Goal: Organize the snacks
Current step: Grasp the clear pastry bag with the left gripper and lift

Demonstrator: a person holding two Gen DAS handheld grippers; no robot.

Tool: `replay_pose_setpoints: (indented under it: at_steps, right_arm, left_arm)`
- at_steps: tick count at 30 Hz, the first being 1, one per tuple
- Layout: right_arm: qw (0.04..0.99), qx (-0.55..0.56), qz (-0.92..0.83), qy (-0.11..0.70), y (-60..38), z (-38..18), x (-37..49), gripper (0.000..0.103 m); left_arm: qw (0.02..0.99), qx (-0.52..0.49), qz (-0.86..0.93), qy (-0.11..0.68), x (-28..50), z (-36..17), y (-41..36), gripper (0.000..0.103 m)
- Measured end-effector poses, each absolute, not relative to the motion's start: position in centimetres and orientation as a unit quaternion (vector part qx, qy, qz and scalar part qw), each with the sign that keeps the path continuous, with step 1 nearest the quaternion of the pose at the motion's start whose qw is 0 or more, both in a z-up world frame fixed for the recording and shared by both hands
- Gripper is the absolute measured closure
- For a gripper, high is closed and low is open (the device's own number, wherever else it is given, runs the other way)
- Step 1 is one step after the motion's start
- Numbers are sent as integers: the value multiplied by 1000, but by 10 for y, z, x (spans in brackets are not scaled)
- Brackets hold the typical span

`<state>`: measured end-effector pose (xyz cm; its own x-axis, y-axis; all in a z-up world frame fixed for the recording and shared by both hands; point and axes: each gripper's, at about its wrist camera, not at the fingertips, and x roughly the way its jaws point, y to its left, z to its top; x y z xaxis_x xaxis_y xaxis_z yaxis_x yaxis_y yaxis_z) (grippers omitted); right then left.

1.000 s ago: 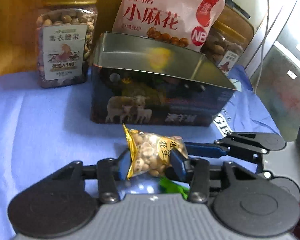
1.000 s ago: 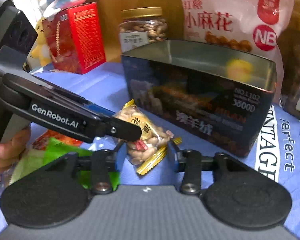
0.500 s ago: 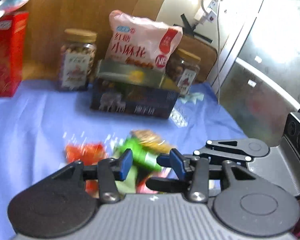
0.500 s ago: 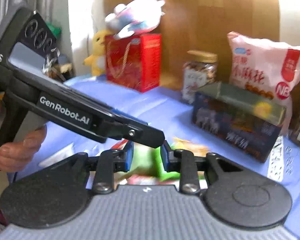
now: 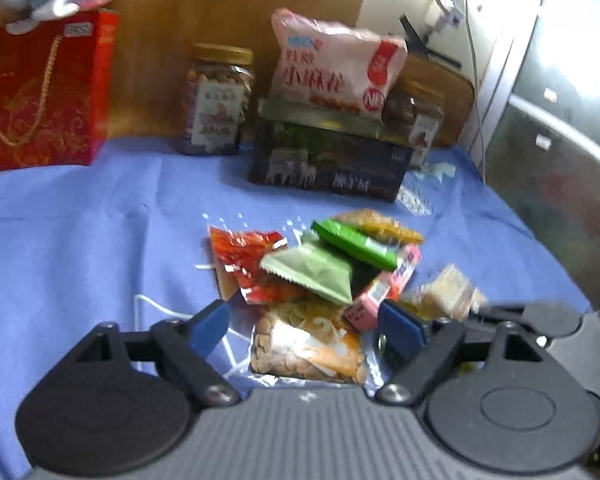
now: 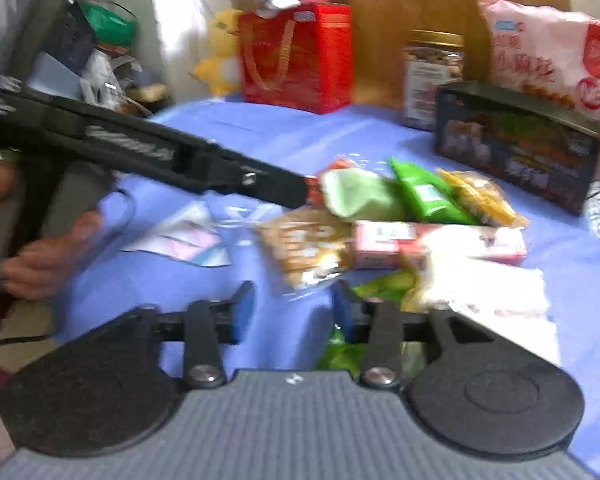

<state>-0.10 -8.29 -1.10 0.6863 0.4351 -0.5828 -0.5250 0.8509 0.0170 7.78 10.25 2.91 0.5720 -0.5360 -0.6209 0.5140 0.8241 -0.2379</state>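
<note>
Snack packets (image 5: 324, 268) heaped on blue-covered surface (image 5: 80, 232), dark tin (image 5: 328, 160) behind them, jars and red bag beyond, left claw (image 5: 304, 326) just spreading wide, released over peanut packet (image 5: 308, 350), right claw (image 6: 294, 312) just widening, released, empty

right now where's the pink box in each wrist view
Left wrist: pink box lies right of centre, at the pile's right edge, just above the left gripper's right finger.
Right wrist: pink box lies right of centre, under the green packets.
Shared landmark: the dark tin behind the pile.
</note>
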Motion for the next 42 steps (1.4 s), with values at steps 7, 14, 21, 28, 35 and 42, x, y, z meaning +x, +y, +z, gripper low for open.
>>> replay_pose_setpoints:
  at_steps: [7, 14, 21, 28, 35, 42]
  right_arm:
    - [928, -143, 214, 270, -82, -16, 3, 31]
    - [925, -98, 225, 290, -84, -19, 13, 31]
    - [922, -73, 253, 283, -75, -20, 4, 53]
    - [916, -70, 289, 268, -65, -17, -3, 71]
    - [928, -63, 292, 222, -64, 2, -6, 86]
    - [933, -110, 287, 186, -58, 6, -4, 91]
  left_arm:
    - [873, 7, -309, 378, 82, 9, 86, 10]
    - [874, 2, -306, 378, 74, 10, 81, 35]
    - [879, -28, -277, 386, 58, 14, 98, 49]
    - [899, -51, -239, 363, 34, 33, 120, 53]
    - [923, -26, -234, 304, 20, 69, 117, 53]
    - [909, -17, -263, 323, 30, 65, 99, 58]
